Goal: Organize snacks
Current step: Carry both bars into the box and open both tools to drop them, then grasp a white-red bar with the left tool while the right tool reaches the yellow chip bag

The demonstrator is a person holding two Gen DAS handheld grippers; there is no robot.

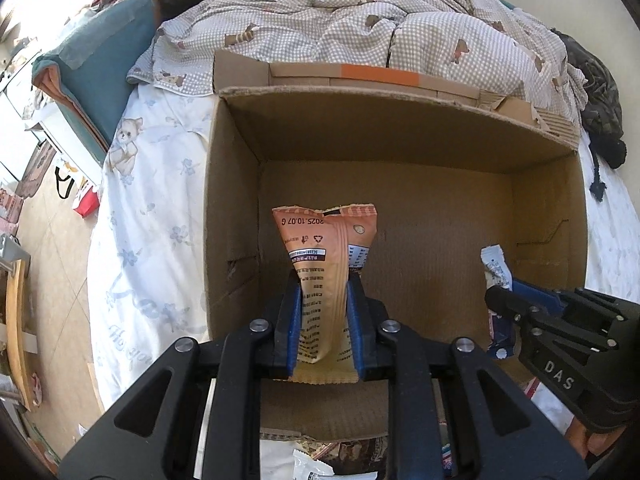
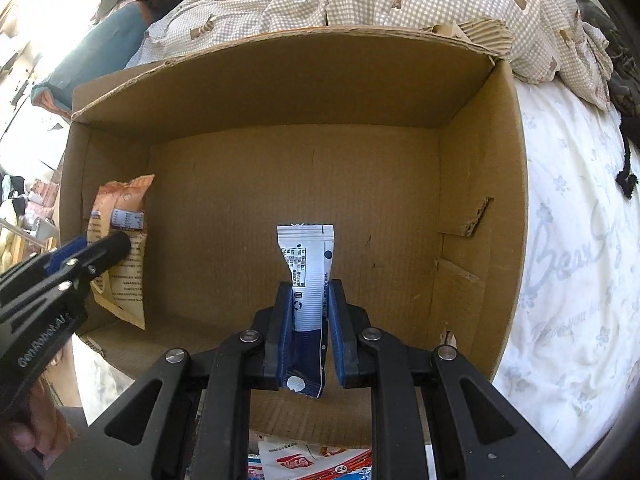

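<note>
An open brown cardboard box [image 2: 280, 184] is sitting on a bed with a white floral sheet [image 1: 148, 216] and a rumpled checked quilt [image 1: 360, 24]. Inside the box, the left tool [image 1: 323, 316] is clenching an orange snack packet [image 1: 326, 256], while the right tool [image 2: 307, 326] is clenching a white-and-blue snack packet [image 2: 308, 264]. More wrappers [image 2: 312, 460] are showing below, cut off.

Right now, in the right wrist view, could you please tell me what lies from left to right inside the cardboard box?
Left gripper → orange snack packet → white-and-blue snack packet in the right gripper → torn right wall of the cardboard box.
</note>
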